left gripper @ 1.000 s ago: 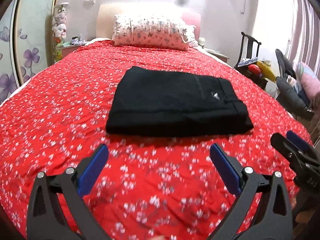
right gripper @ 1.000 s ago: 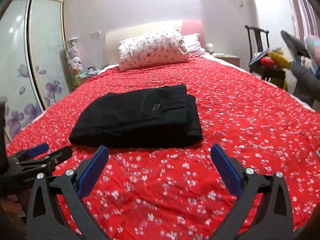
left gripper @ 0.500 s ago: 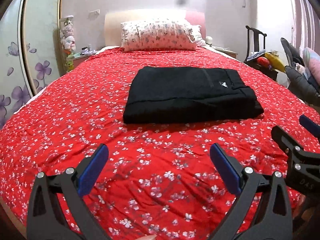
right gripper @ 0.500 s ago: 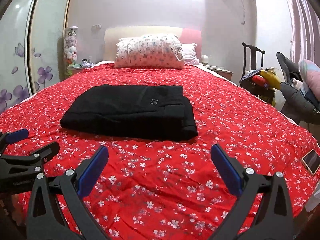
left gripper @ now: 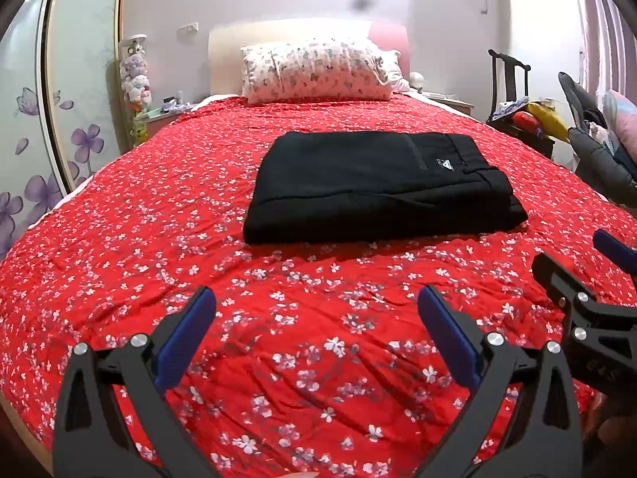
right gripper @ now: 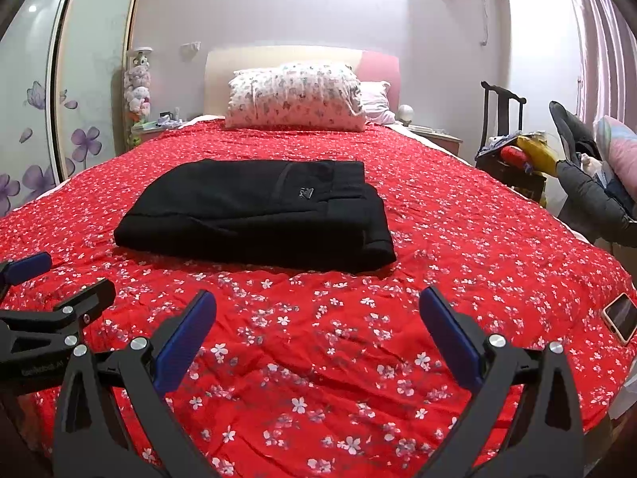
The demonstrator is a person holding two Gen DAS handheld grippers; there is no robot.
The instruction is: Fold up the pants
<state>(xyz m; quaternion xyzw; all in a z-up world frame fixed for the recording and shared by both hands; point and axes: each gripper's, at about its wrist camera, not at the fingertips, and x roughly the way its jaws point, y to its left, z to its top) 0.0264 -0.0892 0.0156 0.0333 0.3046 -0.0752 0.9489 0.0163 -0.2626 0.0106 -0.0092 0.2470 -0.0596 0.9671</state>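
Black pants (left gripper: 378,183) (right gripper: 262,211) lie folded into a neat rectangle in the middle of the red flowered bedspread (left gripper: 159,215) (right gripper: 477,239), a small logo facing up. My left gripper (left gripper: 316,334) hangs open near the foot of the bed, well short of the pants, nothing between its blue pads. My right gripper (right gripper: 318,334) is open too, empty, equally far back. Each view catches the other gripper at its side edge: the right one (left gripper: 589,279), the left one (right gripper: 51,290).
A patterned pillow (left gripper: 318,71) leans on the headboard. A phone (right gripper: 621,320) lies on the bedspread at the right edge. A dark chair with clutter (left gripper: 517,111) and a padded jacket (right gripper: 589,195) stand to the right; a flowered wardrobe door (left gripper: 40,119) is left.
Both grippers have drawn back from the pants toward the foot of the bed and lifted; the folded pants lie unchanged and now look farther away.
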